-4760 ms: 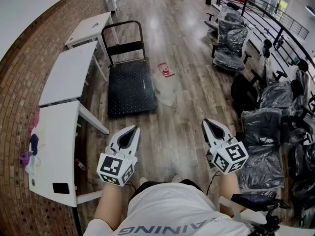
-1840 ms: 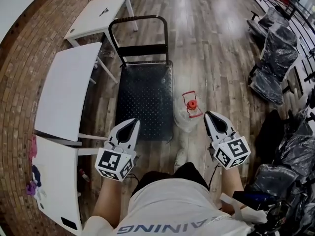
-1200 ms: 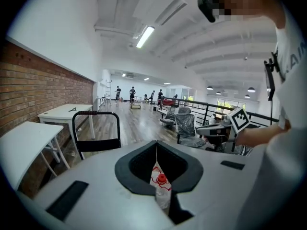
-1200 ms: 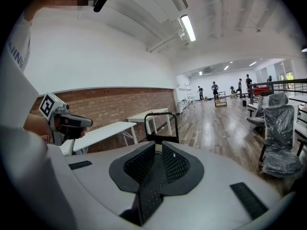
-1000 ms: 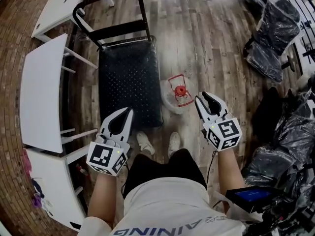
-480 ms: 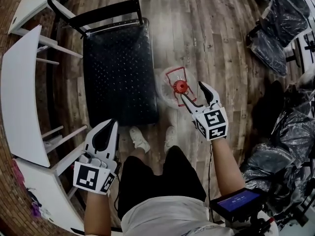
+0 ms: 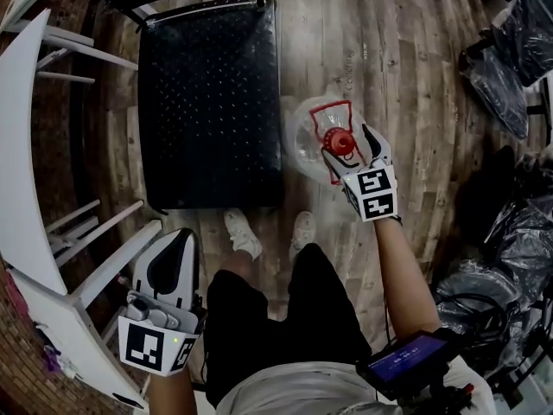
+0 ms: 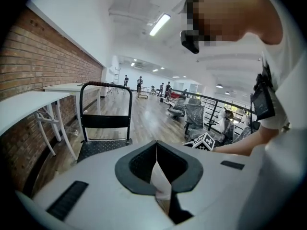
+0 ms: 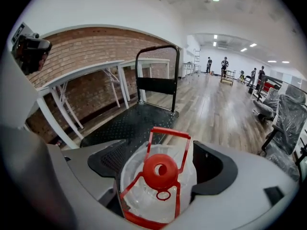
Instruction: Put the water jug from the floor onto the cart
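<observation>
Two tools were out. At the left, the left tool (image 7: 177,239) hung low beside the person's leg, near the white counters (image 7: 34,145), its jaws together on nothing. Next over lay the cart (image 7: 207,102), its black deck bare. The jug (image 7: 302,137) stood upright on the floor, just beside the deck's right edge and not on it. The right tool (image 7: 352,150) was over the jug's top. Its jaws had just been opening and stood wide, with the red cap (image 9: 149,174) and neck between them, the pads seemingly not pressing.

The likely trouble lay in the grip. If the jaws shut on the smooth cap or the thin red handle (image 9: 169,131), the jug could slip out or swing on the lift. With one tool on it, a wide jug could tilt and knock the deck's edge, or land too near that edge and topple back. Whether it held water could not be told, so its weight was a guess.

Counted left to right: at least two counters, one left tool, one cart, two shoes (image 7: 240,232), one jug with one cap and one handle, one right tool, and several wrapped chairs (image 7: 514,85), too crowded to count.
</observation>
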